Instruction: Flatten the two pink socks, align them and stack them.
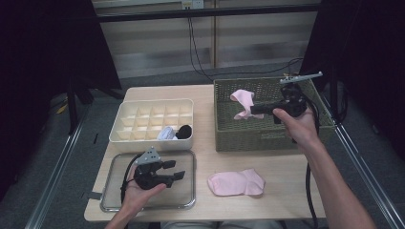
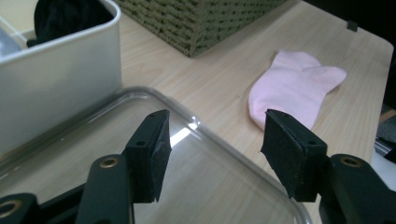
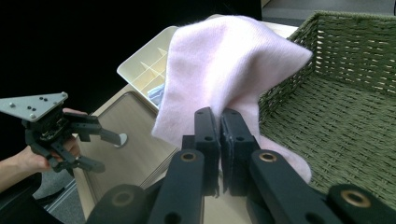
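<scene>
Over the woven basket point(image 1: 239, 136) the right hand-held gripper point(image 3: 220, 122) pinches a pink sock point(image 3: 219, 70), lifting it out; next, likely lay it beside its mate point(image 1: 236, 182) on the table point(image 1: 210, 157). The divided box point(image 1: 125, 138) holds rolled socks. The left hand-held gripper point(image 2: 212, 149) waits, jaws apart and empty, above the clear tray point(image 1: 191, 202).

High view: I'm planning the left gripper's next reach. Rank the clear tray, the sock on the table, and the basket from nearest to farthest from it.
1. Clear tray: right under the left gripper.
2. Sock on the table: to its right, on the tabletop.
3. Basket: farther right and back.
</scene>
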A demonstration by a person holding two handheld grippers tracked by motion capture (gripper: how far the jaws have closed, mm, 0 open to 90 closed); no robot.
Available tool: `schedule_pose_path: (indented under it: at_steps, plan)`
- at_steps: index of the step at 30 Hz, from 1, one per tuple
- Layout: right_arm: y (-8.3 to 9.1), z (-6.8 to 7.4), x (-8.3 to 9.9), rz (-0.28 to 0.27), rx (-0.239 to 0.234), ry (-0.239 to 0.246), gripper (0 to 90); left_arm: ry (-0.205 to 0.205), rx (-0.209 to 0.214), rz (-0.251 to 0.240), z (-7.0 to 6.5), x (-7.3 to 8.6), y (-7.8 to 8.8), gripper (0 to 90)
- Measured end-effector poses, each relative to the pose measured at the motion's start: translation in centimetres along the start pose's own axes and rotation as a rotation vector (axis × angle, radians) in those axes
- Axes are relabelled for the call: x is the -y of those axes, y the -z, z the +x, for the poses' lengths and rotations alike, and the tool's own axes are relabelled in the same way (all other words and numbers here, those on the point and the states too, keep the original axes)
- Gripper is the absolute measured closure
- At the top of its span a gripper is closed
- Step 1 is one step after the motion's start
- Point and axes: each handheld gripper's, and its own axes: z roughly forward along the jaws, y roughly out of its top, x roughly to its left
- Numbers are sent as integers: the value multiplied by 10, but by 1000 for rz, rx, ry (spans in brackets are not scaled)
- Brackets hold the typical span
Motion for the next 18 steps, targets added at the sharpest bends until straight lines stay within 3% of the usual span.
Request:
schedule_pose_path:
  at_steps: [7,10,18]
  plan:
    - [10,17,13,3,-10,9,870,-26,15,15,-7,-11,-9,507]
    - [11,23,22,1,-20,18,870,-14,23,5,-11,-17,-15,511]
    - [7,34,51,-1,-66,-16,870,-44,72,11,-24,-32,-29,562]
